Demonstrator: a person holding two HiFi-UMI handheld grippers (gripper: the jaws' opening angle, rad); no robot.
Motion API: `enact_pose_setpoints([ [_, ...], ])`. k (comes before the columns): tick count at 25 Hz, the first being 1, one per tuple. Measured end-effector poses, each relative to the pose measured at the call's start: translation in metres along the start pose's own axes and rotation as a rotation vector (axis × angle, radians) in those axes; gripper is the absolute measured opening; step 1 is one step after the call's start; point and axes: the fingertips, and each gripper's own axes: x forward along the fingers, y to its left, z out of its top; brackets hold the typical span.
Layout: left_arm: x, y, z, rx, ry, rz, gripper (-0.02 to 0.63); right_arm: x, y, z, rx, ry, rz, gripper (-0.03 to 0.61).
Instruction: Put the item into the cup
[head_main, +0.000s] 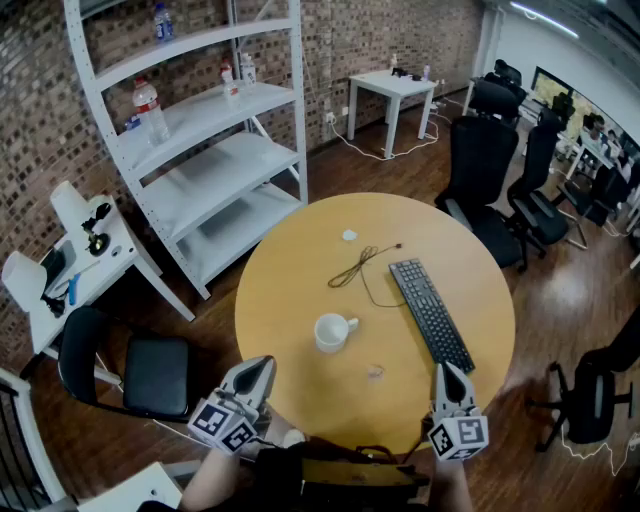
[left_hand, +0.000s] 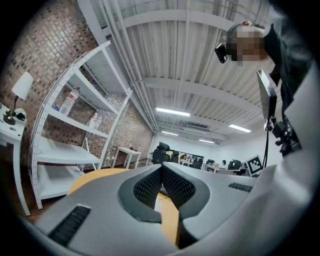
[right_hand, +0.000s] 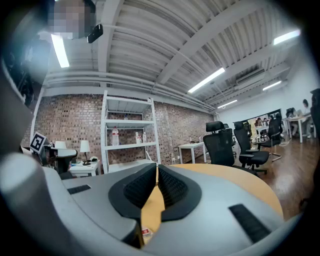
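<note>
A white cup (head_main: 333, 331) with its handle to the right stands on the round wooden table (head_main: 290, 270), near the middle. A small pale item (head_main: 375, 372) lies on the tabletop just right of and nearer than the cup. My left gripper (head_main: 262, 365) hovers at the table's near left edge, its jaws shut with nothing between them (left_hand: 161, 169). My right gripper (head_main: 446, 370) is at the near right edge, right of the item, also shut and empty (right_hand: 156, 169). Both point up and across the room, so neither gripper view shows the cup.
A black keyboard (head_main: 430, 312) lies on the table's right side, a thin dark cable (head_main: 360, 265) and a small white object (head_main: 349, 236) farther back. White shelving (head_main: 215, 150) stands behind the table, a black chair (head_main: 135, 370) at left, office chairs (head_main: 480, 160) at right.
</note>
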Motion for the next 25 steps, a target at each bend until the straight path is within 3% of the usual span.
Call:
enact_pose_setpoints([
  [12,-0.006,0.022,0.000,-0.003,0.034,0.043,0.003,0.054,0.034,-0.074,-0.157,0.329,0.157,0.087],
  [15,-0.012,0.028,-0.004,-0.010,0.051,0.070,0.003,0.064,0.047,-0.106,-0.250,0.443,0.192,0.195],
  [21,-0.033,0.042,-0.016,-0.033,0.079,0.139,0.003,0.083,0.066,-0.154,-0.319,0.584,0.259,0.195],
  [25,-0.044,0.042,-0.018,-0.044,0.088,0.179,0.003,0.089,0.066,-0.178,-0.440,0.628,0.298,0.193],
])
